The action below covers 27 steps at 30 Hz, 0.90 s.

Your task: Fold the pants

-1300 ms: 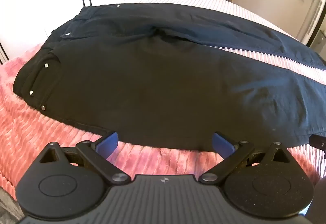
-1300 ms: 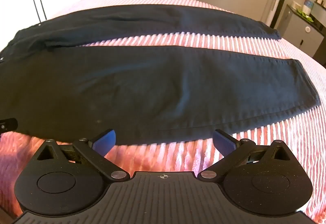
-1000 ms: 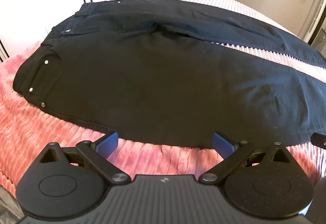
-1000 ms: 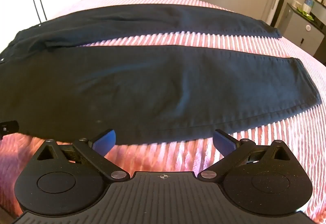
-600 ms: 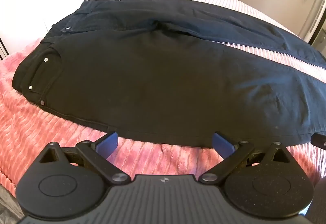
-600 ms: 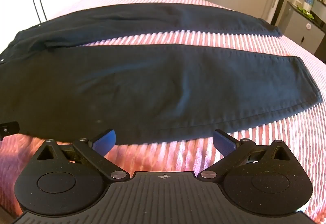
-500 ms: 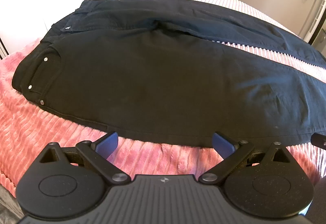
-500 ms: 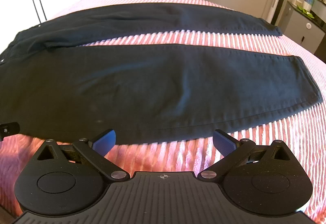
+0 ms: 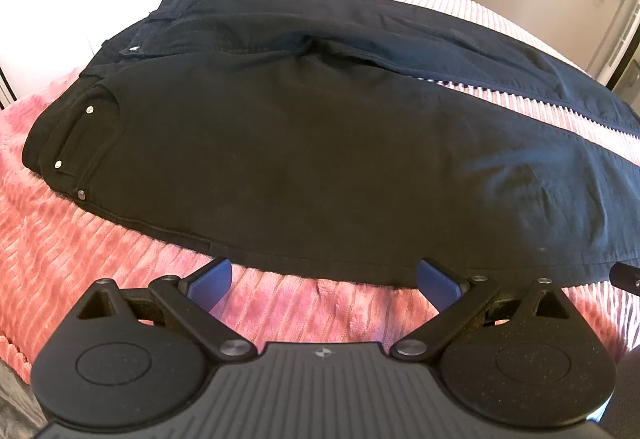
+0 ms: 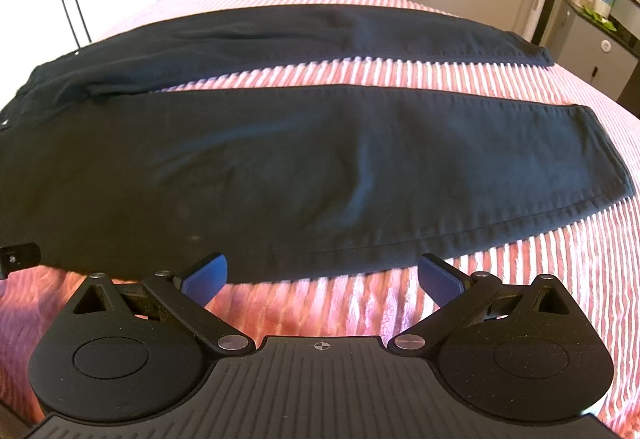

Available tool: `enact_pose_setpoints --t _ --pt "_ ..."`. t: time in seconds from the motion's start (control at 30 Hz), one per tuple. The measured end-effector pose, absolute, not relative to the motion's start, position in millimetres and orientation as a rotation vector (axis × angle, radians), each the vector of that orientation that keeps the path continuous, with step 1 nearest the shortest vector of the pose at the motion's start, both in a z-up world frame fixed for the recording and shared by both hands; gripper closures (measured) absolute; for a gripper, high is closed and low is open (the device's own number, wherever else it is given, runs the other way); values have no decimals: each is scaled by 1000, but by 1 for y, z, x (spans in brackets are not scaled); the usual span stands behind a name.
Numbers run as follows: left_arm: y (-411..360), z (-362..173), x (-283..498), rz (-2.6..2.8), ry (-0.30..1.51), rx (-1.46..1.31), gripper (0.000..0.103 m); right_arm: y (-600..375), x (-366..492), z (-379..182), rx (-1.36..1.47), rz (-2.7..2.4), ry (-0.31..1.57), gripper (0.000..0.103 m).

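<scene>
- Both my hand-held grippers, left (image 9: pixel 324 285) and right (image 10: pixel 322 281), gape wide, empty.
- Pants (image 9: pixel 320 159) lie just ahead, long axis crosswise; waist nearer left.

Bright daylight from the upper left, blown out to pure white there in both views. Strong fisheye bending at the edges, dark vignette in the corners. Black pants (image 9: pixel 320 159) underexposed, folds barely readable. Pink bed cover (image 10: pixel 400 303) glaring in striped highlights, slightly soft and smeared near the lower frame. Background reasonably sharp.
</scene>
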State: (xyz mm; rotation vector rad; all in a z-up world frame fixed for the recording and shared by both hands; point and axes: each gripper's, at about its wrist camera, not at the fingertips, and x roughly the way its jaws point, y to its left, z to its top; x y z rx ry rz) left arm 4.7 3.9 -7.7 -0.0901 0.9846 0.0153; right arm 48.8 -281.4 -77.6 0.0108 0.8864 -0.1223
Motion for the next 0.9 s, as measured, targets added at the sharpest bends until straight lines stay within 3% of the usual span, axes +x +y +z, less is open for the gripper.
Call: enact_pose_setpoints --t 0.9 --pt "8 -8 8 10 1002 -113 4 -286 48 -77 37 -117 888 0"
